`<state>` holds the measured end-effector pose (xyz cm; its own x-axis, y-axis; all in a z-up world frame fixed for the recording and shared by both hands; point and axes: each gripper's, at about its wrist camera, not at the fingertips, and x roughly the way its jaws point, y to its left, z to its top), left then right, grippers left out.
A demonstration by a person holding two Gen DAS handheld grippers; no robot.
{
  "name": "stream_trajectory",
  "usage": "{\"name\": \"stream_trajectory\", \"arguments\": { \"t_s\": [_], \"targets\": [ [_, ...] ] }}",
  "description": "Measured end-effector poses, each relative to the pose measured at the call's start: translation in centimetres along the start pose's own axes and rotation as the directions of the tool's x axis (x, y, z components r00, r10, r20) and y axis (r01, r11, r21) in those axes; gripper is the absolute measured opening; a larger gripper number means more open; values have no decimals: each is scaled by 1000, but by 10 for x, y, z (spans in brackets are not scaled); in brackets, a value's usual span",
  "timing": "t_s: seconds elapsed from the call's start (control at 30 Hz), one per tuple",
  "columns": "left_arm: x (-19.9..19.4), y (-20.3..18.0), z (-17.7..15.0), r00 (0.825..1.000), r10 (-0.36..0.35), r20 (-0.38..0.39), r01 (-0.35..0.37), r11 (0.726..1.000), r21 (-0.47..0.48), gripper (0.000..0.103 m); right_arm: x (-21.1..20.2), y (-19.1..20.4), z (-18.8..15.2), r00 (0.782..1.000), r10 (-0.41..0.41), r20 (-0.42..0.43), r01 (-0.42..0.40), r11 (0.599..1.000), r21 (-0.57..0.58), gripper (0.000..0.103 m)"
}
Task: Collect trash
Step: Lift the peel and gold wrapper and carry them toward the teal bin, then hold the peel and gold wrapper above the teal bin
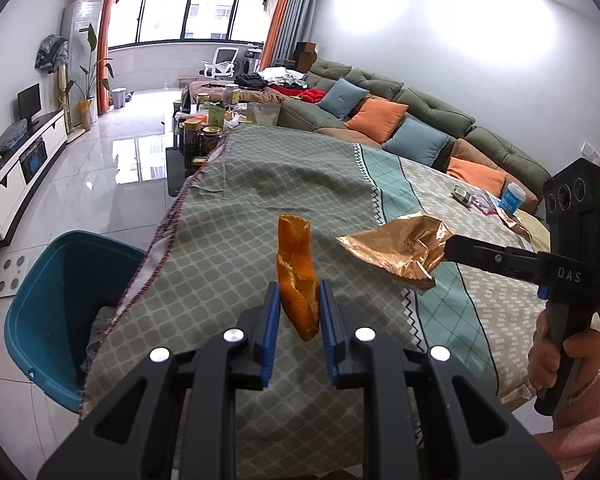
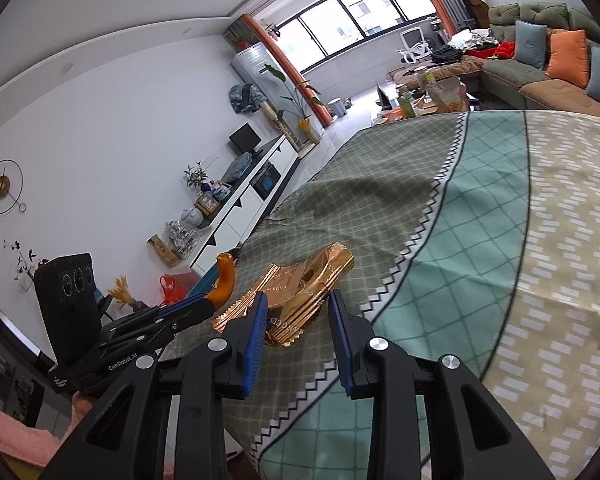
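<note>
Bin [image 1: 40, 304] of blue plastic stands on the floor at the left, beside the table edge. Left tongs [image 1: 299, 312] pinch an orange peel [image 1: 296, 276] between the blue pads and hold it upright above the patterned tablecloth [image 1: 268, 184]. To the right, the right tongs [image 2: 298, 316] pinch a crumpled golden wrapper [image 2: 300, 288], also lifted above the cloth. A hand [image 1: 560, 356] in a pink sleeve grips the right handle. Far right on the table lie a white-blue cup [image 1: 511, 197] and another piece of foil

One peel [image 1: 298, 280] – one wrapper [image 1: 400, 246]
</note>
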<state>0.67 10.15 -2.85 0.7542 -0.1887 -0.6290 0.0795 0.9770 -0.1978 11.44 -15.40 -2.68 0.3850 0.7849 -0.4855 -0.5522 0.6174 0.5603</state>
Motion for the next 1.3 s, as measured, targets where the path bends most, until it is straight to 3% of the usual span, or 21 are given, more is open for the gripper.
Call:
{"name": "stream_trajectory", "arguments": {
  "t_s": [1.3],
  "targets": [
    [-41, 63, -6, 988, 145, 45, -141, 986, -85, 21, 65, 50, 10, 989, 112, -94, -120, 989, -85, 31]
  ]
}}
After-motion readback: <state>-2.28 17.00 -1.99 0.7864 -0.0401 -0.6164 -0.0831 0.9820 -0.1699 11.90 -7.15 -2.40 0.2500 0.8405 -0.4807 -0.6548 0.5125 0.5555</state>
